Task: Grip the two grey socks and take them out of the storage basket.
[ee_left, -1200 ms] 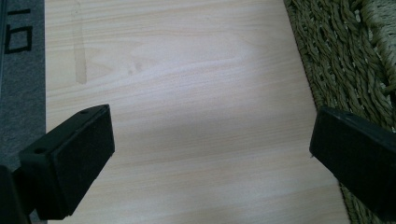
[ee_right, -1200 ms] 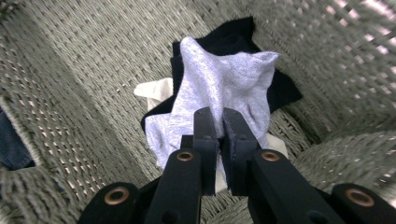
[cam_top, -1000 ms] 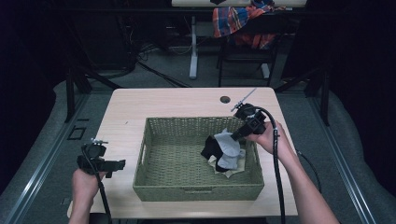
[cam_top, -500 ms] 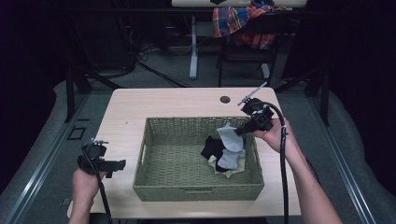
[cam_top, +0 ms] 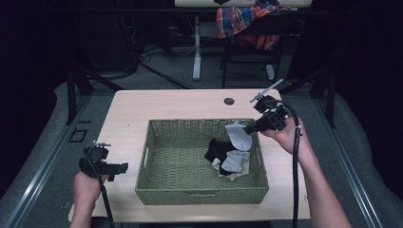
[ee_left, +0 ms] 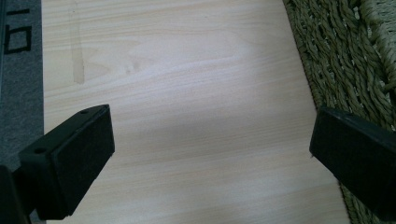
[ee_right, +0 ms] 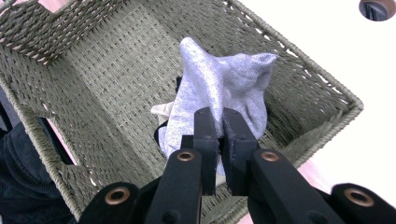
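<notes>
Looking down from the high view, you hold the right claw (cam_top: 248, 127) over the basket's (cam_top: 199, 194) far right corner, pinching a grey sock (cam_top: 239, 136) clear of the pile so it separates. Your left claw (cam_top: 119, 167) waits near the bench's (cam_top: 166, 107) left edge.

In the left gripper view, its jaws stand wide and empty above bare bench (ee_left: 187, 93).

In the right gripper view, jaws clamp the grey sock (ee_right: 219, 88) over the basket (ee_right: 93, 70).

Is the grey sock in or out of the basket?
Partly out: the right gripper holds the grey sock above the basket.
</notes>
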A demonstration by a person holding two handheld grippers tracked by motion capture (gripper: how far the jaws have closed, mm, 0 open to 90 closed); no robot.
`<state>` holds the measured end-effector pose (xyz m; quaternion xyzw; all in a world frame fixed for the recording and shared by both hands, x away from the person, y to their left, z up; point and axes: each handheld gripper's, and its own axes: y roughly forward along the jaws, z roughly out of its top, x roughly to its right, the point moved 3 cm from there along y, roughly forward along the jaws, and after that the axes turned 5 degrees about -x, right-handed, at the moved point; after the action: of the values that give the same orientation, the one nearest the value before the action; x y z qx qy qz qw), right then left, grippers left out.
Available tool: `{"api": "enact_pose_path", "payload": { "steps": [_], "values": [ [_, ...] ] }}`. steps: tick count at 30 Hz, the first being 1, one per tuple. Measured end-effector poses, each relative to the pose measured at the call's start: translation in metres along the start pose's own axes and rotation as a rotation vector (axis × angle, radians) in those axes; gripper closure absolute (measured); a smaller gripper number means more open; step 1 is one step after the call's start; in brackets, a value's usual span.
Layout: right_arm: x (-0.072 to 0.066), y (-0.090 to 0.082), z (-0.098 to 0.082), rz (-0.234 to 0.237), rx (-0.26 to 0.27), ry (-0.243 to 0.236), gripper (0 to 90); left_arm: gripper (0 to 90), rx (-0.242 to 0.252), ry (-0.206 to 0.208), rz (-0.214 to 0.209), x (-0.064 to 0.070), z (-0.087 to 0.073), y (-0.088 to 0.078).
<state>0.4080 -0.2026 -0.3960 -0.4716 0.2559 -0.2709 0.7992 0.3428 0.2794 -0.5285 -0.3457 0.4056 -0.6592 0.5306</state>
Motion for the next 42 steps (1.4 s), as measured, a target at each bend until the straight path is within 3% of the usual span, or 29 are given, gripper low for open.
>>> {"api": "enact_pose_path", "payload": {
  "steps": [15,25,42],
  "values": [
    [0.017,-0.025,-0.014,-0.028,0.044,0.044,85.5,0.2,-0.001,0.000,-0.002,0.000,0.000,0.000],
    [0.034,-0.048,-0.030,-0.046,0.100,0.102,85.5,0.2,-0.005,0.003,-0.001,0.000,0.000,0.000],
    [0.066,-0.068,-0.061,-0.113,0.135,0.210,85.6,0.2,-0.003,0.002,0.001,0.000,0.000,0.000]
  ]
}}
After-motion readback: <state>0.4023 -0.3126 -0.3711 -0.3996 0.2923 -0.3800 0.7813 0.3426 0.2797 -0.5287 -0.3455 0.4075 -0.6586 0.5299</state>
